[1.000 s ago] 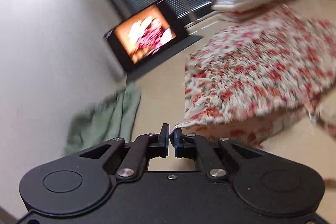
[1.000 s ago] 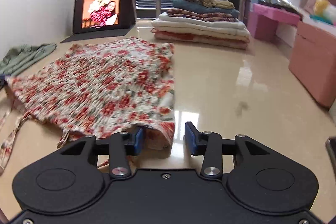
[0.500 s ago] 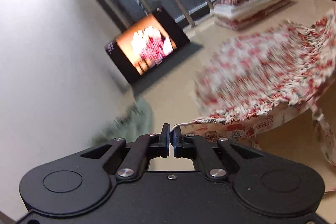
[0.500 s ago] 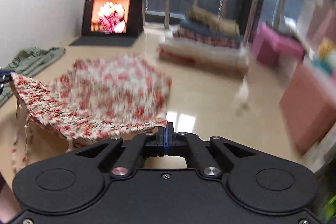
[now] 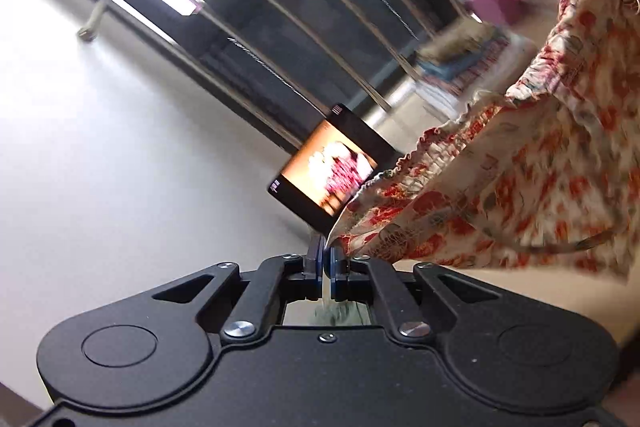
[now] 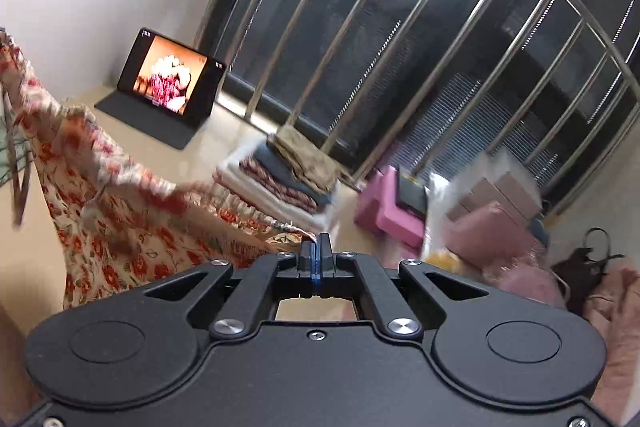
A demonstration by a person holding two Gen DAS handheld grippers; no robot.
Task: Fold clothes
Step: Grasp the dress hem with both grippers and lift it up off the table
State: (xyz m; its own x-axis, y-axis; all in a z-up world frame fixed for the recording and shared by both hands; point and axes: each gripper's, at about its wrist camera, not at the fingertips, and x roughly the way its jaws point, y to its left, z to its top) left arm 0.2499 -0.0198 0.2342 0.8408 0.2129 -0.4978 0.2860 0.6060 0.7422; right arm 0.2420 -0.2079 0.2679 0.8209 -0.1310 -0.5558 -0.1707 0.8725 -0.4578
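While both grippers are clenched on its top edge, the floral garment (image 5: 520,187) hangs stretched between them above the glossy beige floor (image 6: 208,143). It is cream cotton printed with red flowers and small green leaves, with a ruffled, gathered hem along the held edge and thin straps dangling loose. The left gripper (image 5: 326,259) pinches one corner between its blue pads; the right gripper (image 6: 316,259) pinches the opposite corner, its jaws fully together on the fabric. Motion blur smears much of the print. Behind the cloth, a tablet (image 6: 170,79) stands lit beside the white wall, and a stack of folded clothes (image 6: 288,175) sits near the barred window (image 6: 400,47).
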